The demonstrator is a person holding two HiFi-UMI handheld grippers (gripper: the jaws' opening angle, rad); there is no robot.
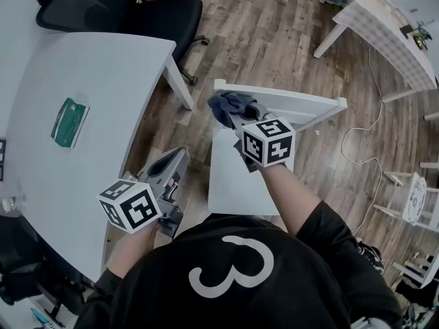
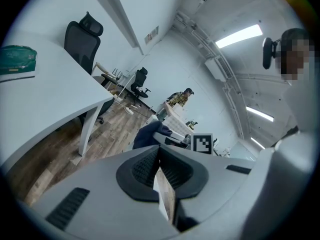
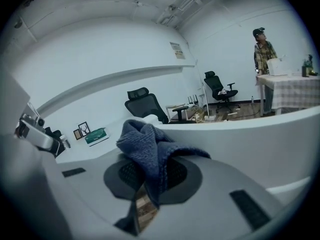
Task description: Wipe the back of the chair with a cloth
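A white wooden chair stands in front of me, its back rail (image 1: 288, 105) across the far side of the seat (image 1: 236, 180). My right gripper (image 1: 236, 116) is shut on a dark blue cloth (image 1: 225, 105), and the cloth rests on the left end of the back rail. In the right gripper view the cloth (image 3: 146, 148) bunches up out of the jaws (image 3: 152, 178), with the white rail (image 3: 260, 134) just beyond. My left gripper (image 1: 180, 155) hangs low, left of the seat, shut with nothing in it (image 2: 159, 170). It looks toward the cloth (image 2: 147, 134).
A white table (image 1: 89, 81) fills the left, with a green packet (image 1: 69, 121) on it. A black office chair (image 1: 130, 9) stands behind it. At the top right is a cloth-covered table (image 1: 387, 29); a cable (image 1: 357, 142) lies on the wood floor. A person (image 3: 262, 49) stands far off.
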